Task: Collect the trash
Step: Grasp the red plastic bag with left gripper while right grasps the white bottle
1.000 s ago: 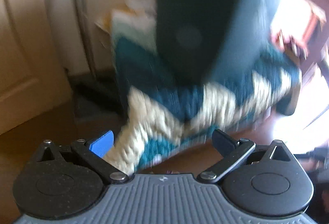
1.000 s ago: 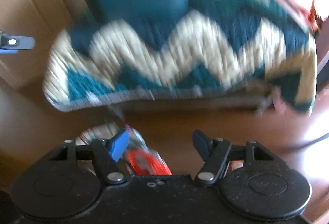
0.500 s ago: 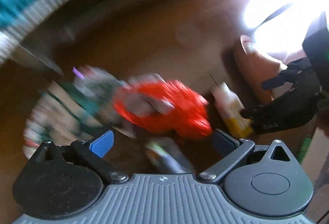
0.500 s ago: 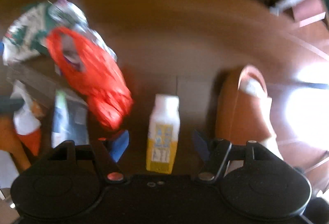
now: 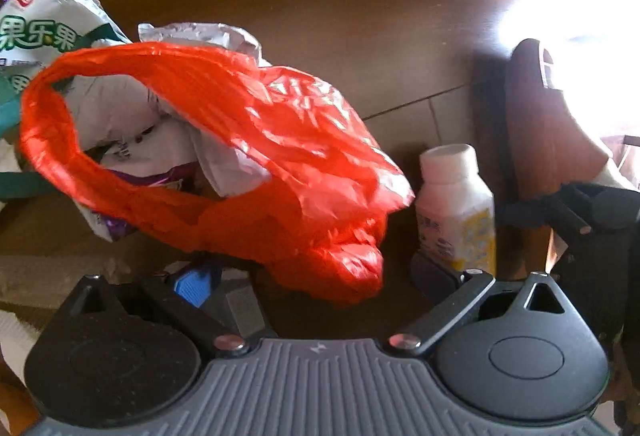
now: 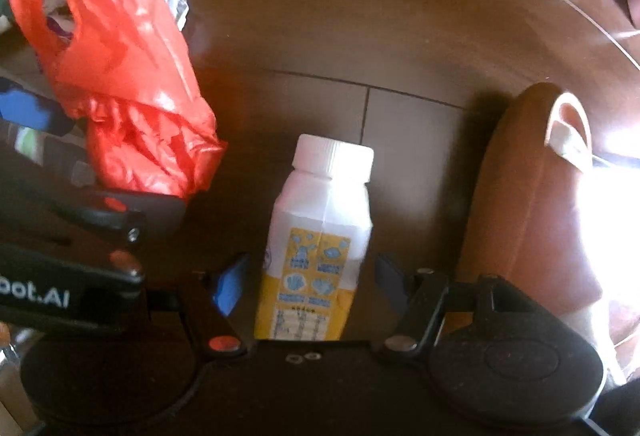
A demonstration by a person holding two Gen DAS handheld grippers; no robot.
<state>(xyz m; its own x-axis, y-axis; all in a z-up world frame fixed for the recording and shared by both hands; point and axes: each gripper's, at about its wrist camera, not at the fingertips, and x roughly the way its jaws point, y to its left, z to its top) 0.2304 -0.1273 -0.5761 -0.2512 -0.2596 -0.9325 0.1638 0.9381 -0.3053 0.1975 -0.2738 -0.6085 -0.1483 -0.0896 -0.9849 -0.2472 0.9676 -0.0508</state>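
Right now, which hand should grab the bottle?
Right. The right gripper is open with the bottle already between its fingers; the left gripper faces the red bag.

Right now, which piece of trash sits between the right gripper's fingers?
The white and yellow bottle, capped, sits between the open right gripper fingers, untouched. The red plastic bag and snack wrappers lie off to its left.
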